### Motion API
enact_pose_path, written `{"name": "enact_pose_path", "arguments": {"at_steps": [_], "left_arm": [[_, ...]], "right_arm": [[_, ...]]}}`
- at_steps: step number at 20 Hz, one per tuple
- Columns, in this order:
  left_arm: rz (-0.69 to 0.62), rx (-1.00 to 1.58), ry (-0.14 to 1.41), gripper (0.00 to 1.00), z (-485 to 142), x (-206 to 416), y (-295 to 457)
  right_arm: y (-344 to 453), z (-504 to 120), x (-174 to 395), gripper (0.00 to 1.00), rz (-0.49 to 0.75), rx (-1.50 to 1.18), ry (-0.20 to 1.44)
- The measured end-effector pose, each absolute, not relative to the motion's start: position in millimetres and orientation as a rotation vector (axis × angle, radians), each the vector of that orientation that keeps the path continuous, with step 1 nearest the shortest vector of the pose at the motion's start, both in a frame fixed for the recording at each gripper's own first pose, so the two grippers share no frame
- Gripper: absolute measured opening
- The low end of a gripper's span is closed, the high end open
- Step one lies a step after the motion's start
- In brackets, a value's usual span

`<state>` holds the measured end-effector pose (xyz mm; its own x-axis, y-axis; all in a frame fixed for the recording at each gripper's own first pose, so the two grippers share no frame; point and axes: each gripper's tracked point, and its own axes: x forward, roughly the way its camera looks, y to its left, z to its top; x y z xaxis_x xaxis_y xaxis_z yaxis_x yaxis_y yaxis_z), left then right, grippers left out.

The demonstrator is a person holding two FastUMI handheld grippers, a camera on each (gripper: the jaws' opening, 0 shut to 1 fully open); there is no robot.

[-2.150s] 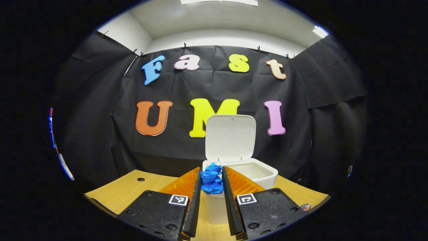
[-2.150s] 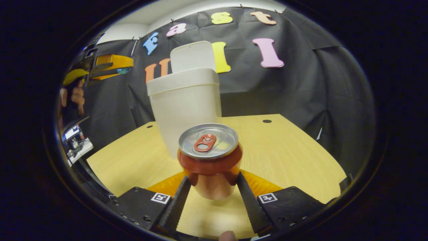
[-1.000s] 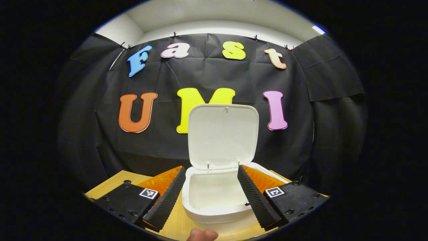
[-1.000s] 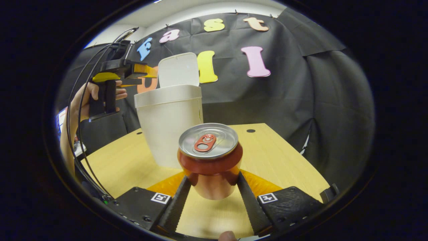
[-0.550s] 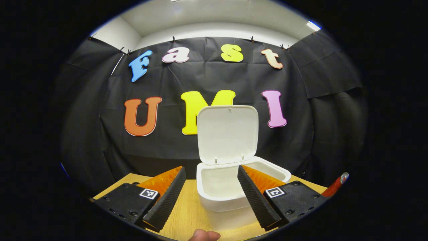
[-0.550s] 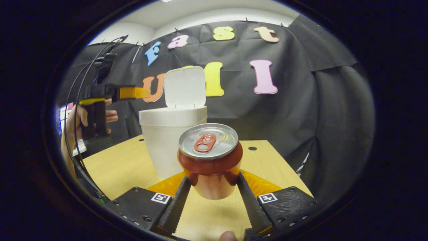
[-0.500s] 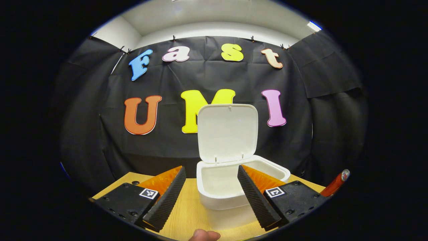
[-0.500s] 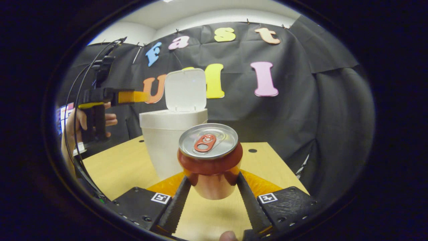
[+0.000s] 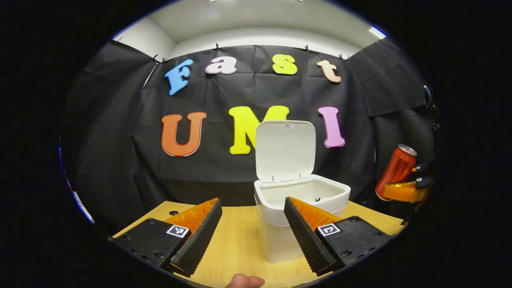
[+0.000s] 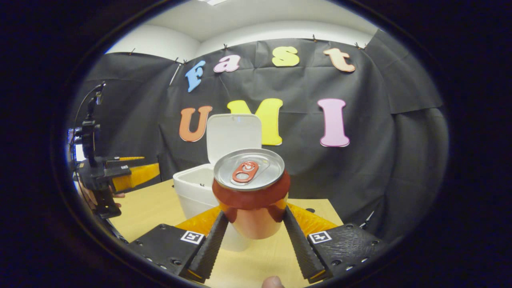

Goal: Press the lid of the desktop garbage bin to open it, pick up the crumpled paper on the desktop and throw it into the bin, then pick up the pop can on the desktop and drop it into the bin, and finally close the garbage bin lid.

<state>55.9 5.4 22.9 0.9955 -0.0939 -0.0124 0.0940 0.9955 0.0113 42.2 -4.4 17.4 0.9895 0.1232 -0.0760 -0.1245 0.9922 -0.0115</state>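
On the light wooden table (image 9: 236, 244) the white plastic bin (image 9: 302, 200) is standing with its lid (image 9: 285, 150) raised. The left tool (image 9: 253, 230) (now empty and spread open) is backing away, the paper apparently dropped inside. The right tool (image 10: 256, 236) is clamping the red aluminium pop can (image 10: 251, 192), carrying it nearer the bin's rim, still short.
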Motion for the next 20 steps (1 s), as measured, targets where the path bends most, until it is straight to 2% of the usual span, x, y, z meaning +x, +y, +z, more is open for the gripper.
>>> {"name": "enact_pose_path", "arguments": {"at_steps": [9,13,20], "left_arm": [[-0.035,-0.006,0.015,1.0,15,20,51],[-0.006,-0.009,0.013,1.0,15,11,68],[0.012,-0.004,0.01,1.0,15,1,81]], "right_arm": [[60,69,118,0.79,0.183,-0.078,0.047],[86,66,152,0.8,0.203,-0.071,0.101],[86,40,194,0.8,0.163,-0.037,0.211]]}}
